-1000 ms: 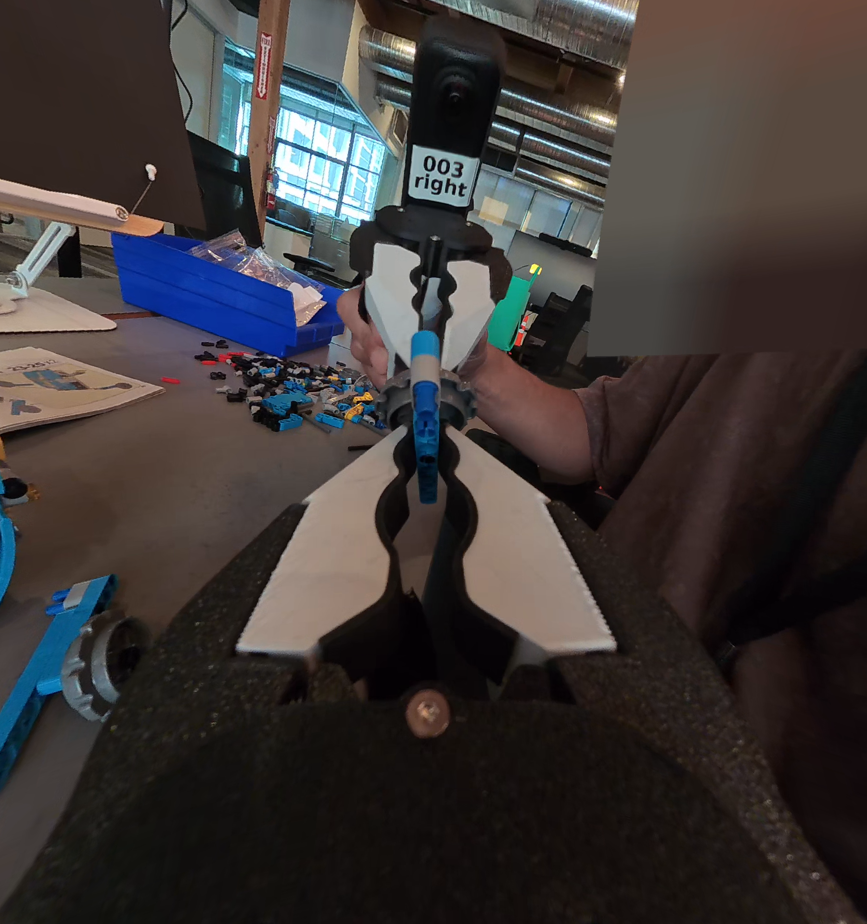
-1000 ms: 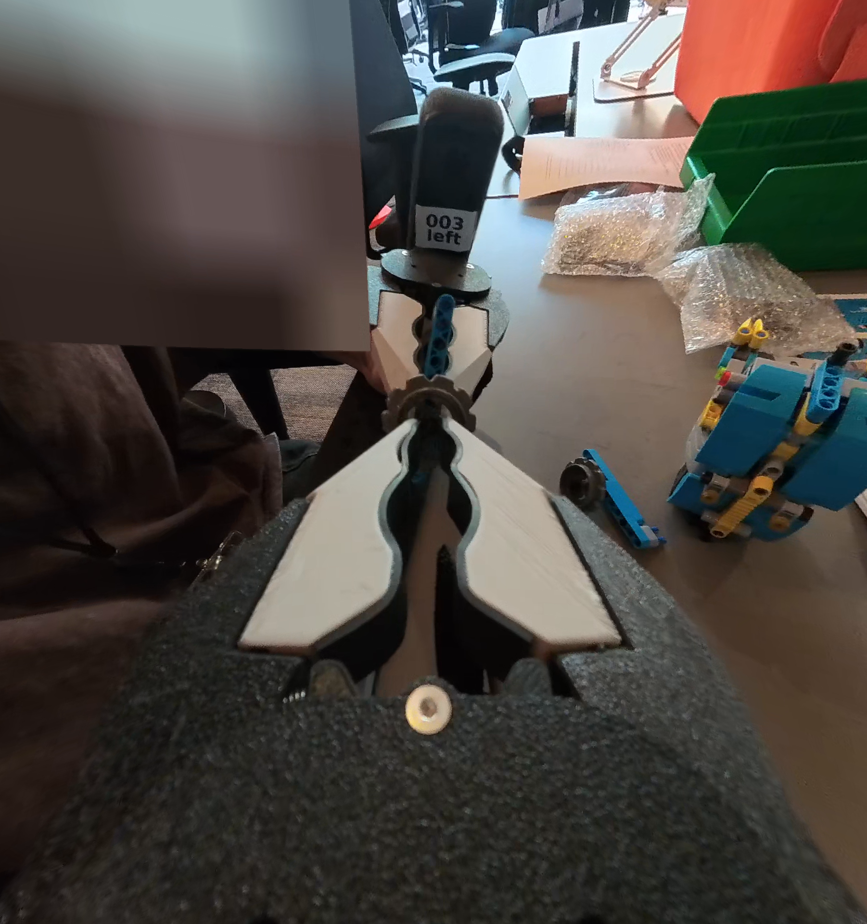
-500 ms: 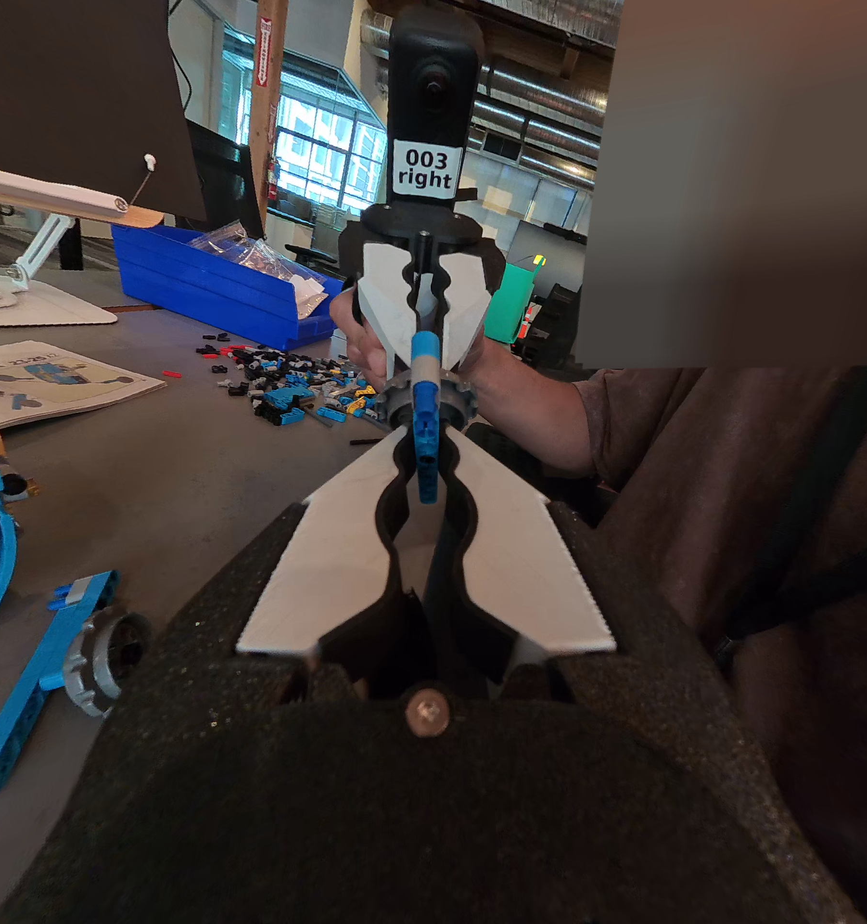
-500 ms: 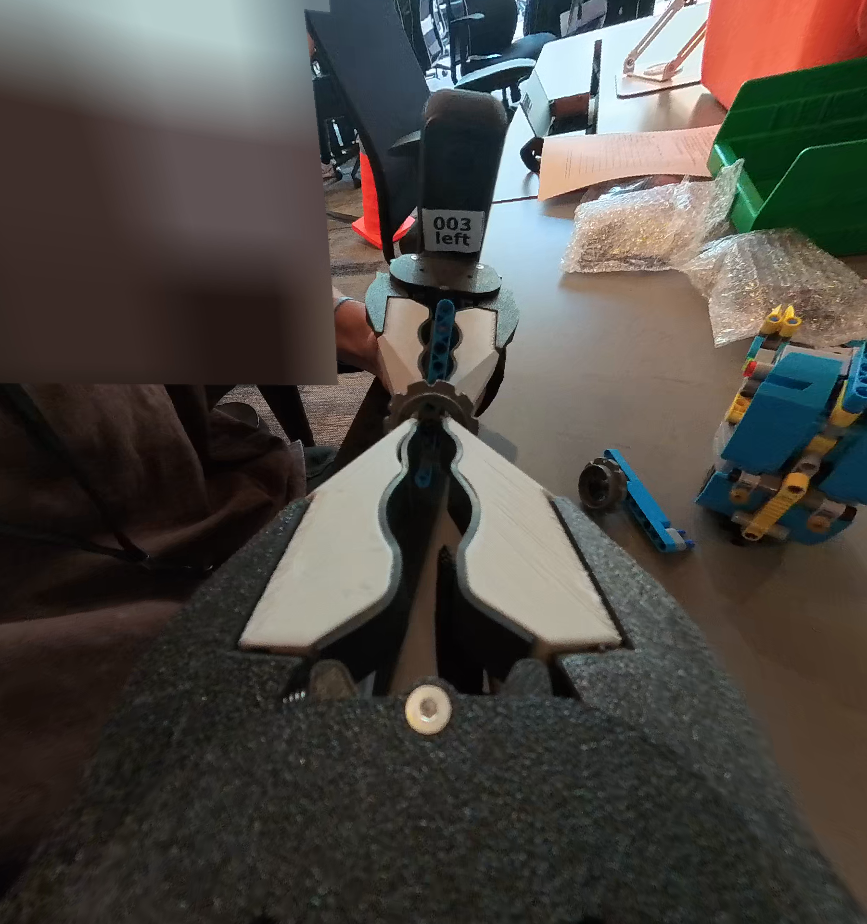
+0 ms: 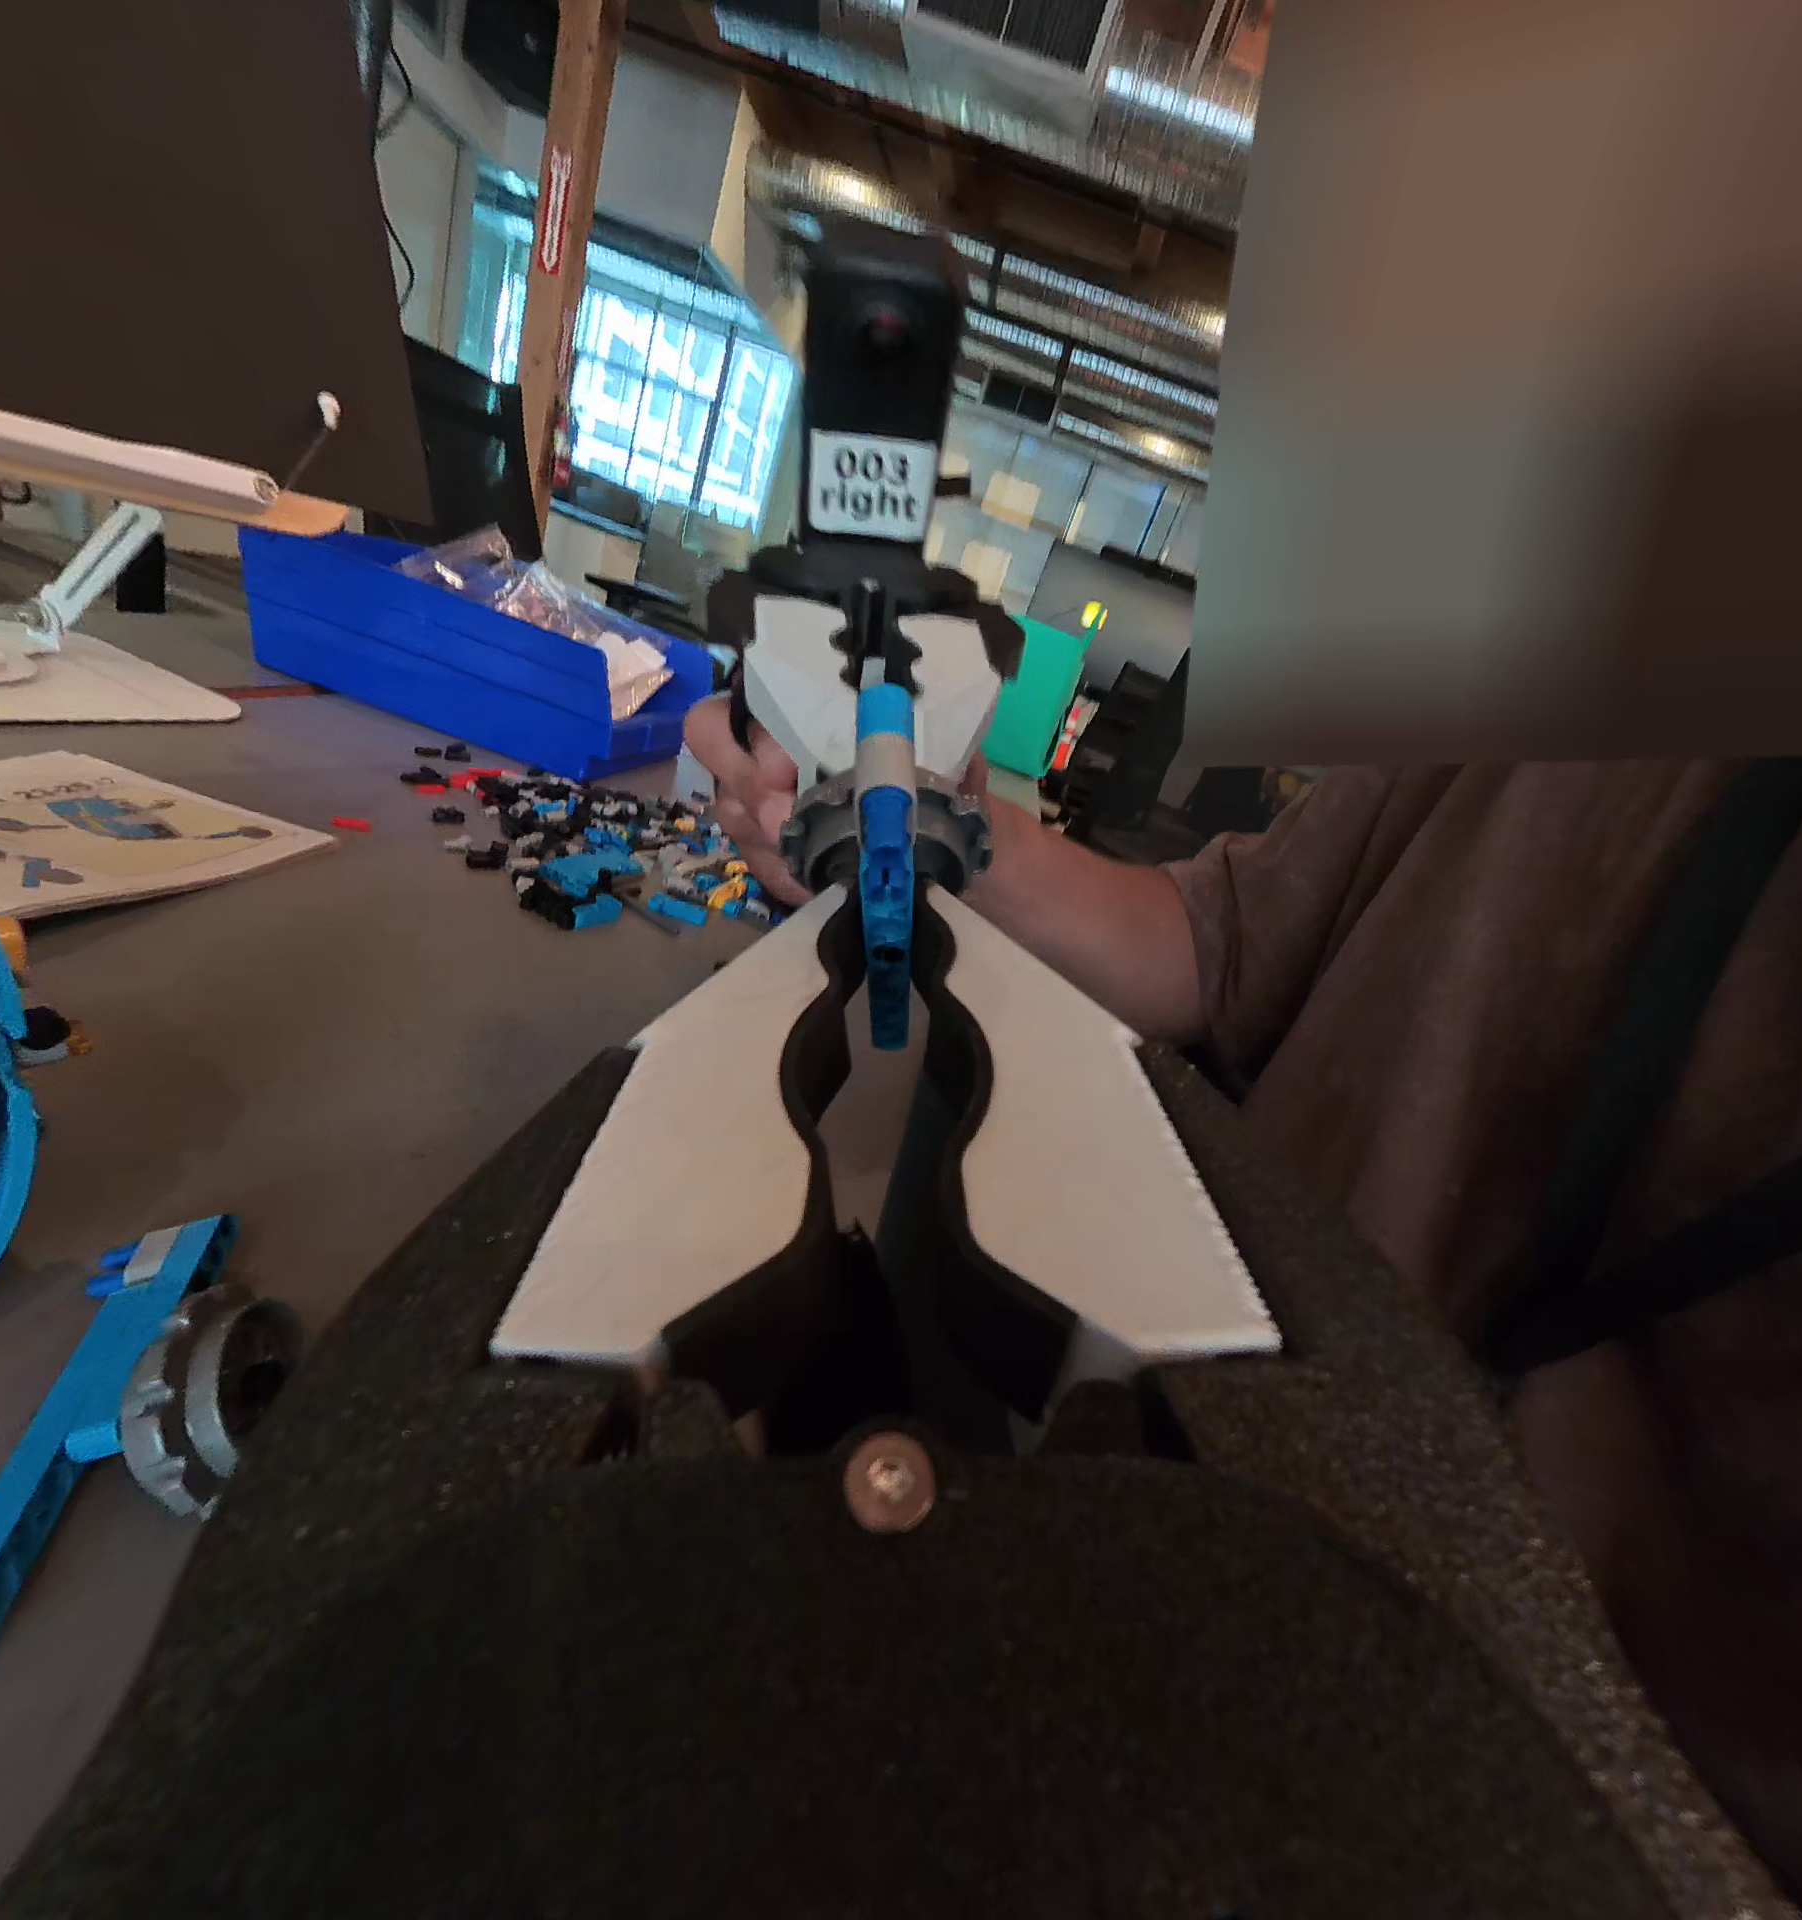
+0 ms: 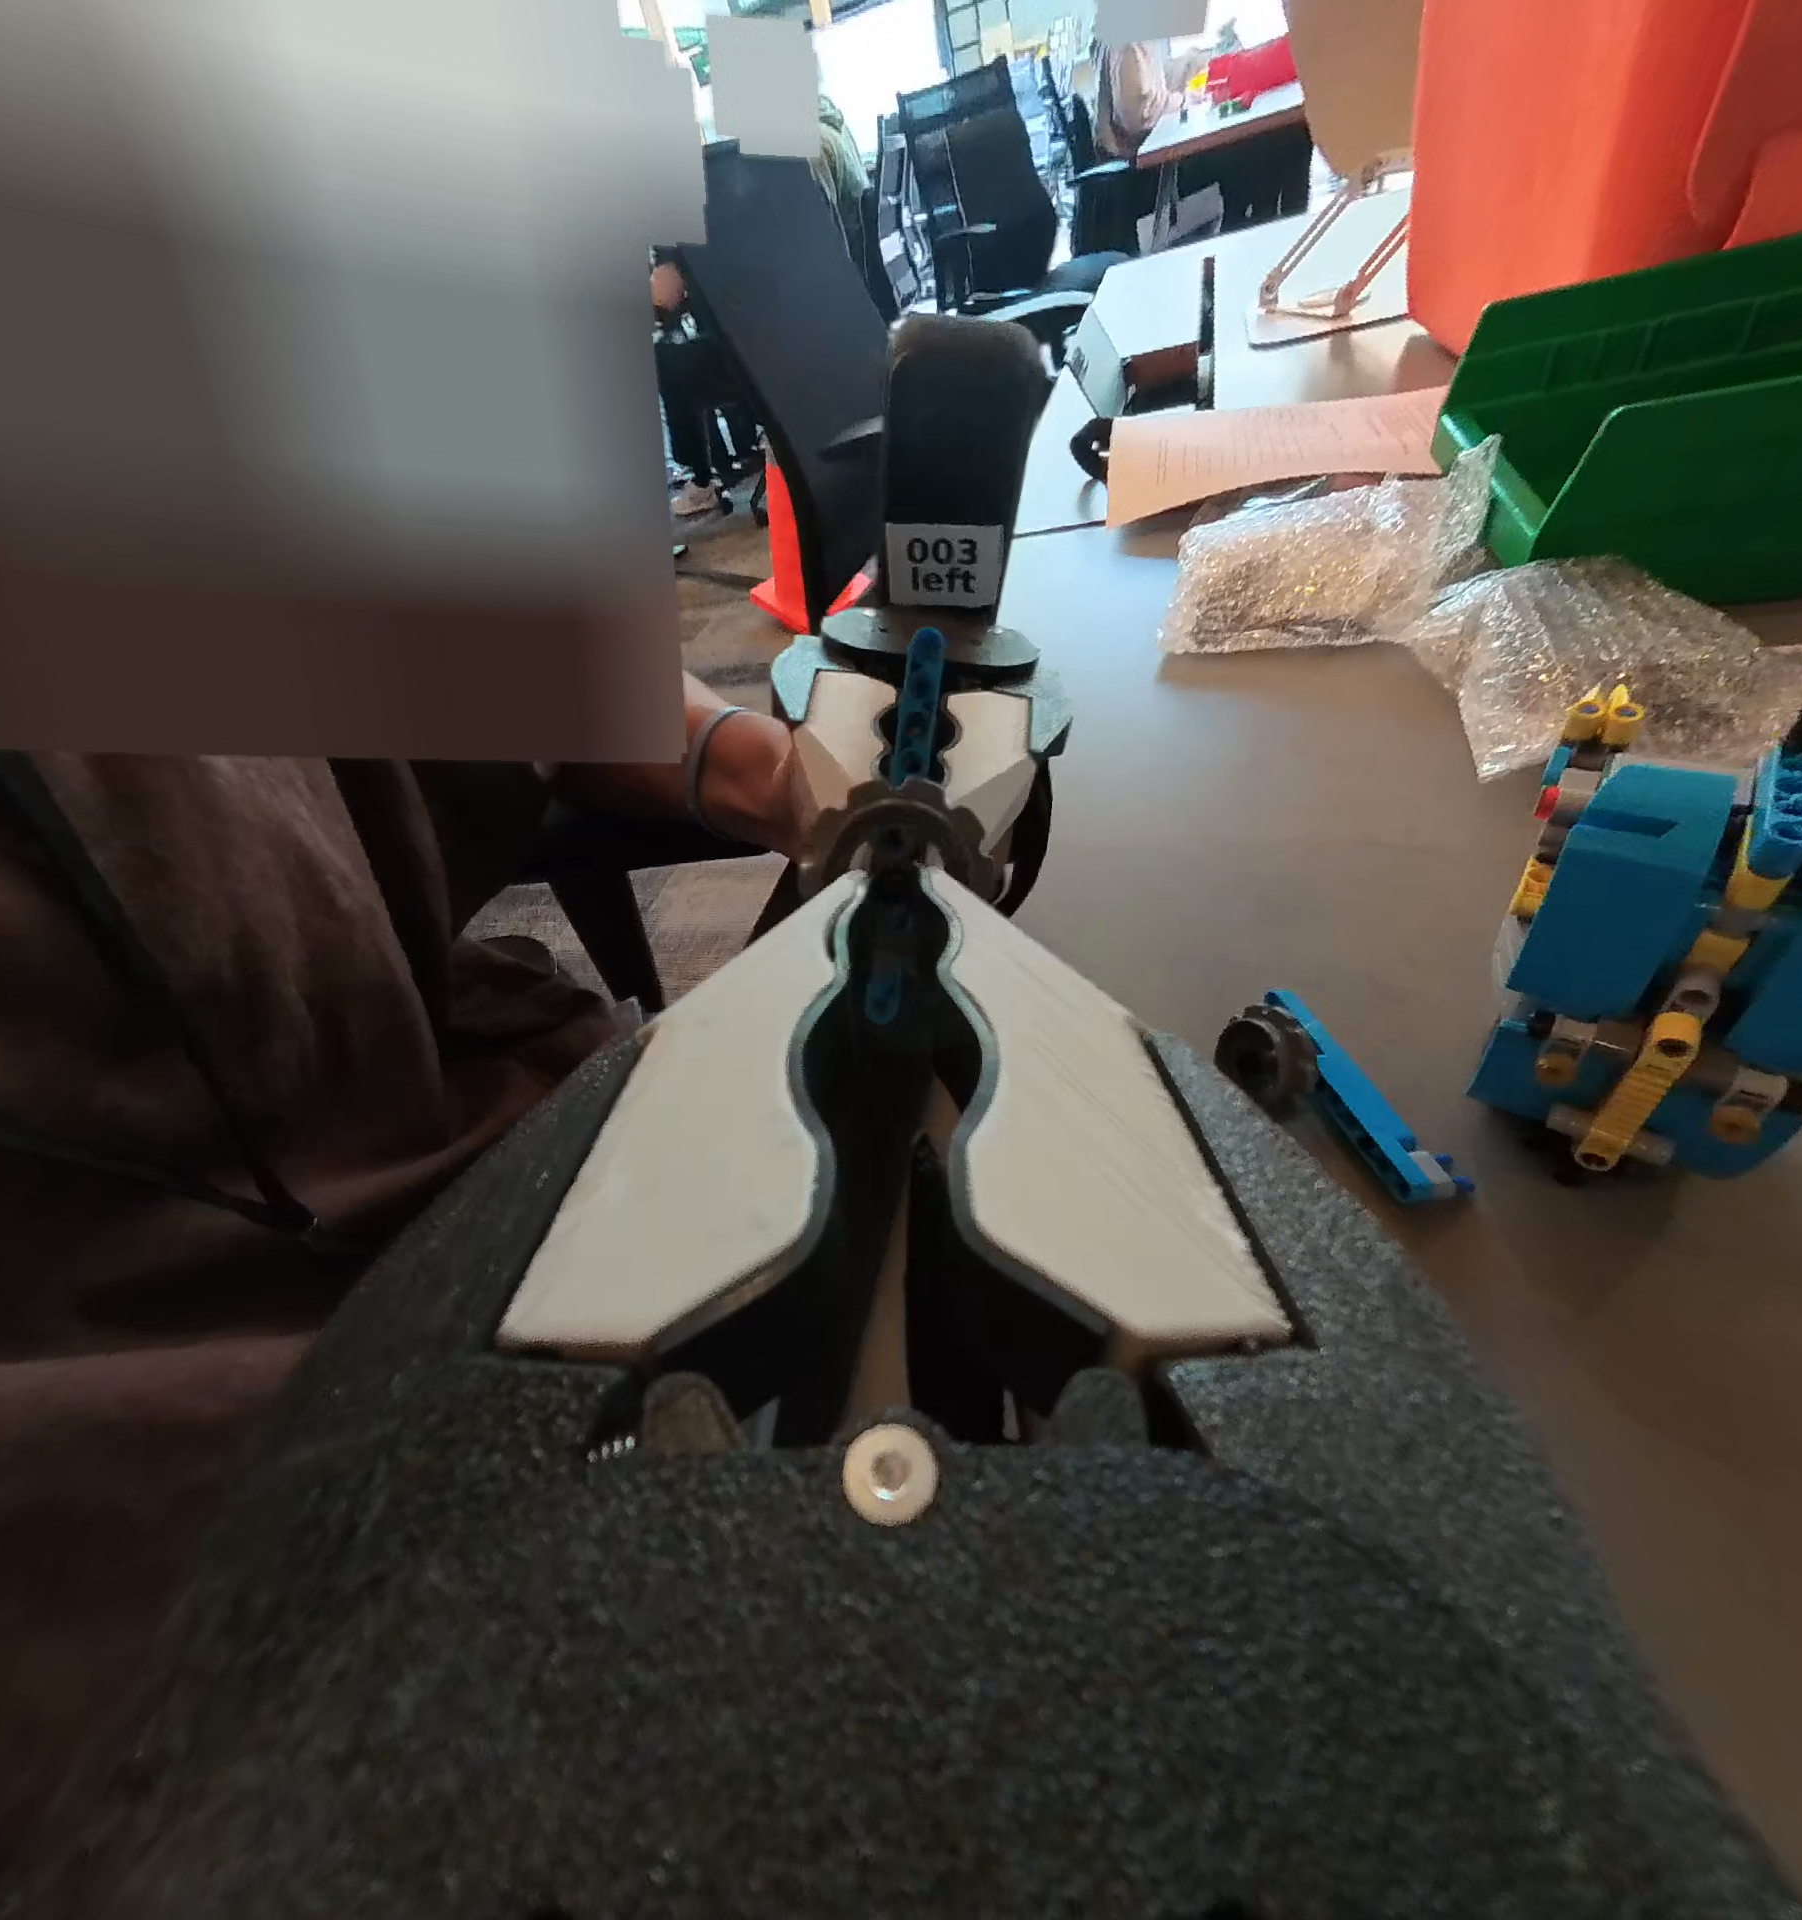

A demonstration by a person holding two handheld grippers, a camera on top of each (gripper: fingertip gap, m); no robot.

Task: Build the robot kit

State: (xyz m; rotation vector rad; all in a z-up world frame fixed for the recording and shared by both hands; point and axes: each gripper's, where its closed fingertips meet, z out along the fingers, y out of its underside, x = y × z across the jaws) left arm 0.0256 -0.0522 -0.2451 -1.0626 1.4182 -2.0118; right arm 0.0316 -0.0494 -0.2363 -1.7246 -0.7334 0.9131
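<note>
My left gripper (image 5: 884,914) is shut on a blue holed beam (image 5: 889,966) that carries a grey gear (image 5: 881,844) just past my fingertips. My right gripper (image 5: 876,686) faces it tip to tip and grips the far blue-and-grey end of the same piece. In the right wrist view my right gripper (image 6: 892,888) is shut on that end, the gear (image 6: 892,831) sits right at its tips, and the left gripper (image 6: 918,727) holds the beam (image 6: 920,686) beyond it. The piece is held above the table edge, in front of a person's torso.
A second blue beam with a grey gear (image 6: 1333,1081) lies on the grey table (image 6: 1136,831) beside a blue and yellow brick model (image 6: 1686,987). Loose small parts (image 5: 606,842), a blue bin (image 5: 461,644), a booklet (image 5: 107,831), bubble-wrap bags (image 6: 1312,561) and a green bin (image 6: 1686,436) stand farther off. Both grippers' tips are close together, under 4 cm apart.
Both grippers stay shut on the beam and gear piece. The pair has shifted and tilted slightly, so both views show a bit more of the room behind.
</note>
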